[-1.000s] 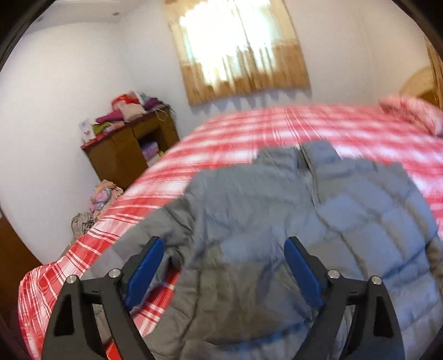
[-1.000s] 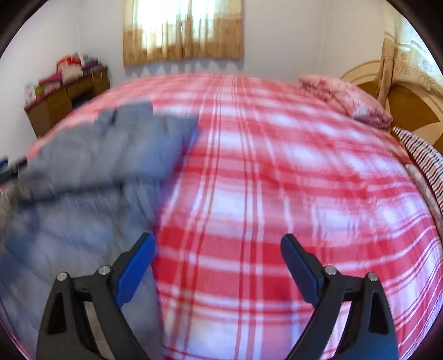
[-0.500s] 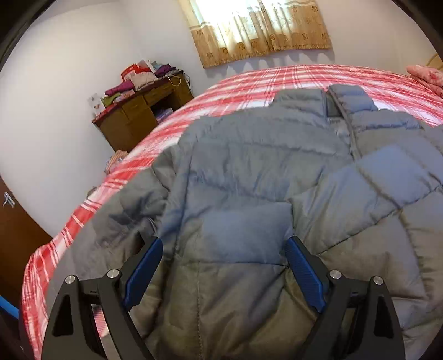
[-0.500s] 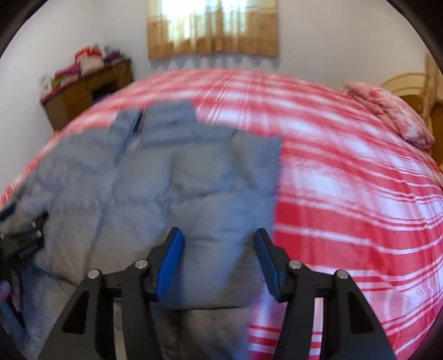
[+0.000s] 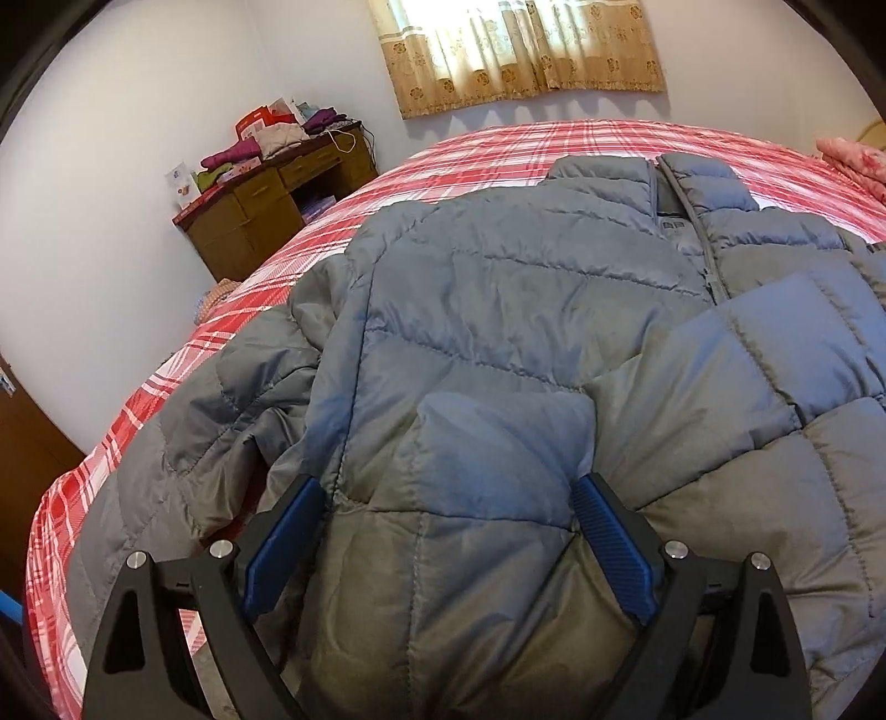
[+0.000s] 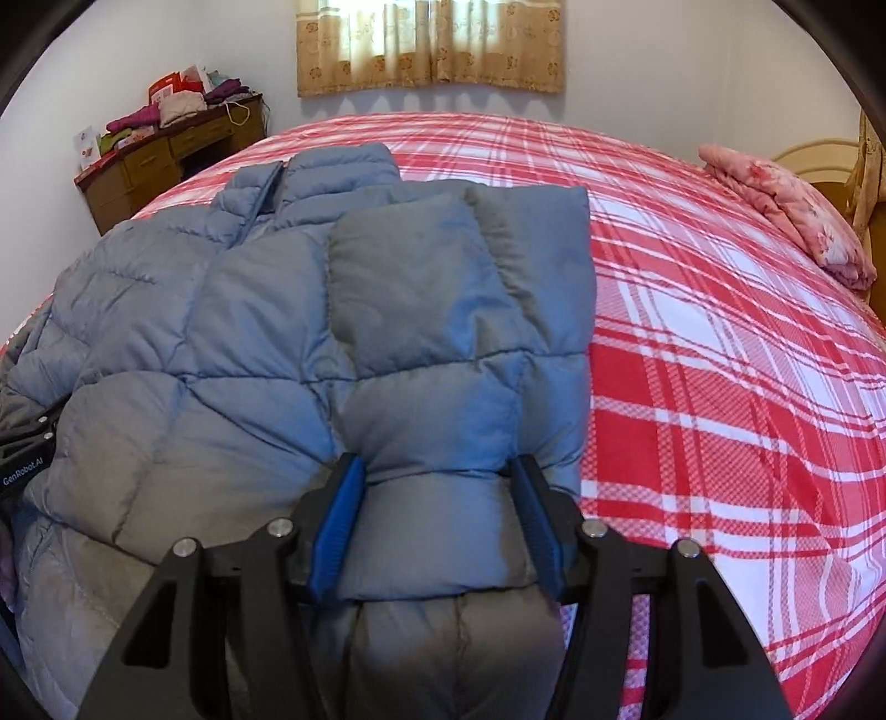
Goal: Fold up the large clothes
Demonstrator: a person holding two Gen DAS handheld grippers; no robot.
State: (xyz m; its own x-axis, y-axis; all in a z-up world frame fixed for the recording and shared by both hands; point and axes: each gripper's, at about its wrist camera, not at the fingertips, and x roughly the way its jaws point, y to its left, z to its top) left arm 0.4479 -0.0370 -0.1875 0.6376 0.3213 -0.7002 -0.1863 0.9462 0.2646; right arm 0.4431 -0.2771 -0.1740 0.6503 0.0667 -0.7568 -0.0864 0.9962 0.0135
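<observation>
A grey-blue quilted puffer jacket [image 5: 498,310] lies front up on the red plaid bed, collar toward the far side; it also shows in the right wrist view [image 6: 232,332]. Its right sleeve is folded across the body. My left gripper [image 5: 443,537] is wide open, its blue pads either side of the jacket's lower hem area. My right gripper [image 6: 437,520] has its jaws partly closed around the jacket's bunched right edge, with fabric filling the gap between the pads. The left gripper's body [image 6: 22,465] shows at the left edge of the right wrist view.
The red and white plaid bed [image 6: 720,360] extends to the right. A pink floral pillow [image 6: 792,210] lies by the headboard. A wooden dresser [image 5: 266,210] with piled clothes stands against the far wall, below a curtained window [image 6: 432,44].
Both grippers moved in over the jacket. The right gripper swung left from bare bedspread onto the jacket's right edge and narrowed its jaws around the fabric. The left gripper stayed open.
</observation>
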